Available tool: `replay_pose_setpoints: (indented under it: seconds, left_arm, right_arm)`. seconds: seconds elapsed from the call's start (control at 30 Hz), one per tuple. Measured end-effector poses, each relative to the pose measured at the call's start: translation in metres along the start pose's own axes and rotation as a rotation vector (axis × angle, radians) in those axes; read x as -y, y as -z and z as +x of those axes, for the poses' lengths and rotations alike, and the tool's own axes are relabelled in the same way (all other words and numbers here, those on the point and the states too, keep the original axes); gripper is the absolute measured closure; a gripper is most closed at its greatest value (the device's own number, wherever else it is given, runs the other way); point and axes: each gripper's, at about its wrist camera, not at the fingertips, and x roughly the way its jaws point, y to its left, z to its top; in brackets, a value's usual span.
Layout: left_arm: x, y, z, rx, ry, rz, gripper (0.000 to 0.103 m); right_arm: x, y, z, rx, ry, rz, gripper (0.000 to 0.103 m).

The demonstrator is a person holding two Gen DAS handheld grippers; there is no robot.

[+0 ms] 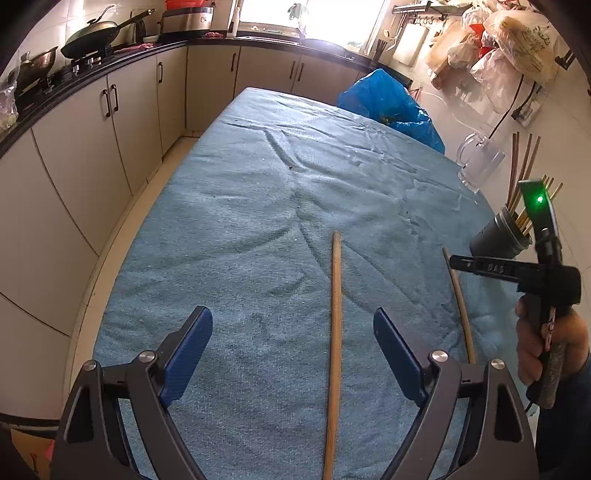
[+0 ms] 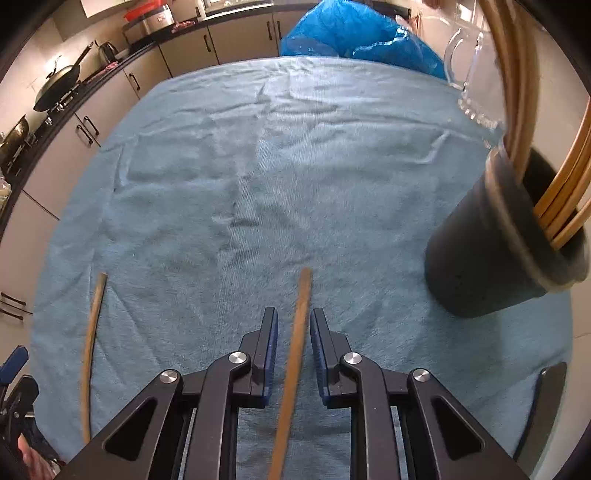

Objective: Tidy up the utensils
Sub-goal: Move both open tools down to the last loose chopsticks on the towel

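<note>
Two wooden chopsticks lie on the blue towel (image 1: 240,206). One chopstick (image 1: 335,332) lies between my left gripper's (image 1: 293,325) wide-open fingers, nearer the right one. The other chopstick (image 2: 295,362) runs between the narrowly parted fingers of my right gripper (image 2: 293,325), with small gaps on both sides. In the left wrist view that chopstick (image 1: 461,306) lies further right, under the right gripper's body (image 1: 546,280). A dark cup (image 2: 491,243) holding several chopsticks stands at the right; it also shows in the left wrist view (image 1: 498,236).
A clear glass mug (image 1: 480,162) stands behind the dark cup, also in the right wrist view (image 2: 472,74). A blue plastic bag (image 1: 388,103) sits at the table's far right corner. Kitchen cabinets (image 1: 92,129) run along the left, with a wok (image 1: 92,35) on the stove.
</note>
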Motion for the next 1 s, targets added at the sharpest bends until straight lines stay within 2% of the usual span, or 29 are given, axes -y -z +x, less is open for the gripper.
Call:
replay_pose_setpoints:
  seconds: [0.2, 0.33, 0.37, 0.4, 0.53, 0.63, 0.7, 0.77, 0.83, 1.0]
  left_arm:
    - [0.007, -0.002, 0.009, -0.019, 0.007, 0.005, 0.015]
    - [0.015, -0.004, 0.015, -0.035, 0.005, 0.026, 0.015]
    - [0.017, -0.005, 0.016, -0.037, 0.007, 0.032, 0.017]
    - [0.021, -0.006, 0.019, -0.047, 0.01, 0.044, 0.02]
    - [0.036, -0.013, 0.032, -0.088, 0.004, 0.088, 0.032]
    - [0.047, -0.022, 0.05, -0.131, -0.021, 0.108, 0.048]
    - [0.052, -0.029, 0.065, -0.169, -0.038, 0.111, 0.054]
    - [0.054, -0.037, 0.08, -0.2, -0.06, 0.101, 0.068]
    - [0.055, -0.043, 0.092, -0.229, -0.065, 0.092, 0.077]
    - [0.071, -0.057, 0.108, -0.237, -0.117, 0.13, 0.08]
  right_arm:
    - [0.009, -0.003, 0.005, -0.018, -0.007, 0.015, 0.083]
    - [-0.001, -0.003, 0.011, -0.006, 0.019, -0.04, 0.084]
    - [-0.004, -0.002, 0.011, 0.004, 0.014, -0.051, 0.092]
    - [-0.006, -0.002, 0.011, 0.008, 0.009, -0.054, 0.094]
    - [-0.004, 0.002, -0.002, 0.036, -0.074, -0.029, 0.095]
    - [0.0, 0.006, -0.017, 0.077, -0.131, -0.011, 0.095]
    - [0.002, 0.01, -0.027, 0.094, -0.155, -0.012, 0.095]
    - [0.005, 0.014, -0.035, 0.106, -0.168, -0.013, 0.095]
    - [0.01, 0.015, -0.038, 0.113, -0.182, -0.011, 0.095]
    - [0.016, 0.016, -0.044, 0.129, -0.199, -0.006, 0.095]
